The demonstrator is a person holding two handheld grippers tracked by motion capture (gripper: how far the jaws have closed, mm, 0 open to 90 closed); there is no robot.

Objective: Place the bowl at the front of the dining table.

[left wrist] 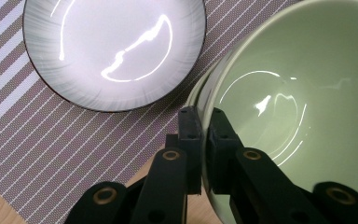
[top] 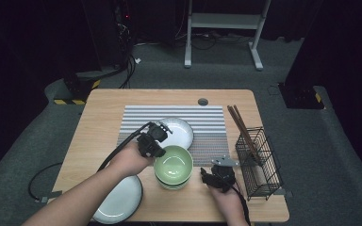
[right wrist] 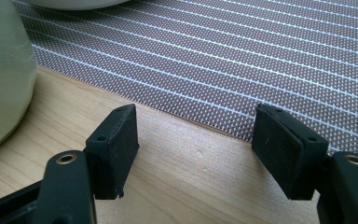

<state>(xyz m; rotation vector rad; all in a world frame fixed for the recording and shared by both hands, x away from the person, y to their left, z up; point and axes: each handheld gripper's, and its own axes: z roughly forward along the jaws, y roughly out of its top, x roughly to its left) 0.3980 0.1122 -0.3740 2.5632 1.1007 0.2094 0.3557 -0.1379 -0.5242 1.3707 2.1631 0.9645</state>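
Dark room, wooden table (top: 99, 113), striped mat (top: 207, 120). Left gripper (left wrist: 204, 135) pinching rim of top green bowl (top: 173, 162), stacked at mat's front edge beside white plate (top: 179, 129), likely for lifting off. Right gripper (right wrist: 196, 149) spread, empty, low beside bowl, waiting.

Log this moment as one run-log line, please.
left gripper: shut on green bowl rim | right gripper: open, over bare table | white plate: on striped mat
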